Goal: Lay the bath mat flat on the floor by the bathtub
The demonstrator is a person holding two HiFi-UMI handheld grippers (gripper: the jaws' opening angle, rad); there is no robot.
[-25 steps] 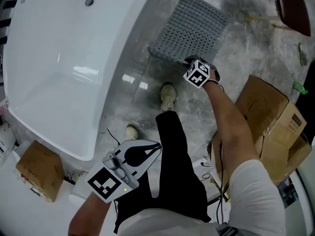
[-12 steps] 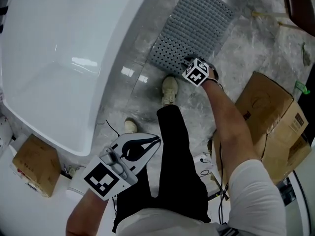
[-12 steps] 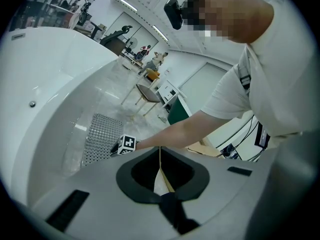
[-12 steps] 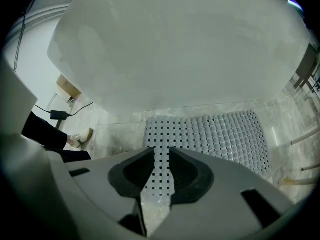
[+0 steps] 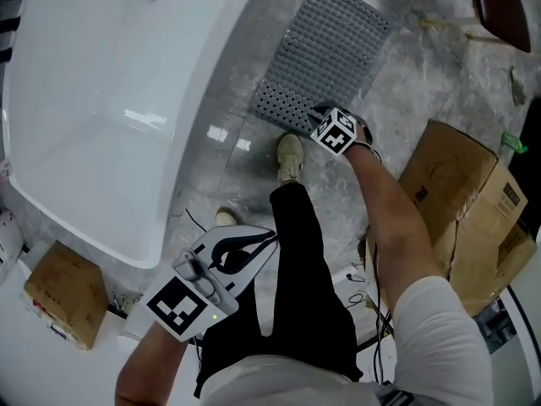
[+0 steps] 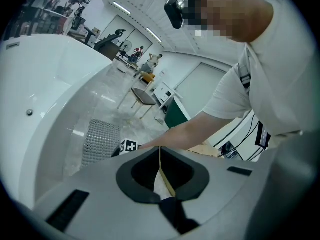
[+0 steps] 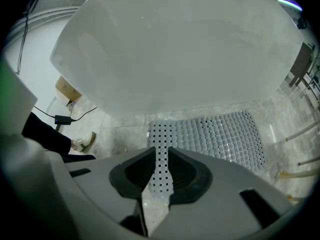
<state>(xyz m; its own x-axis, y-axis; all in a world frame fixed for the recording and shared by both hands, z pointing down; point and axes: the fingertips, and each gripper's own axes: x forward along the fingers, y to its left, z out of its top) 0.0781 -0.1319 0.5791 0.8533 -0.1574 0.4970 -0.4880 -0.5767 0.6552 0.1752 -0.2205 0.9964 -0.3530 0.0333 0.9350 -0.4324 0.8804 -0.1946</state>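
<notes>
Bath mat [image 5: 334, 53] edge lowered beside bathtub [image 5: 110, 100], final laying; right hand-held gripper [image 7: 161, 169] pinching it; left hand-held gripper [image 6: 160, 164] closed, empty. Next: flatten, release.

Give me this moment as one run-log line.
right gripper: jaws shut on near edge of bath mat | mat: far part on floor beside bathtub | left gripper: jaws shut, empty
</notes>
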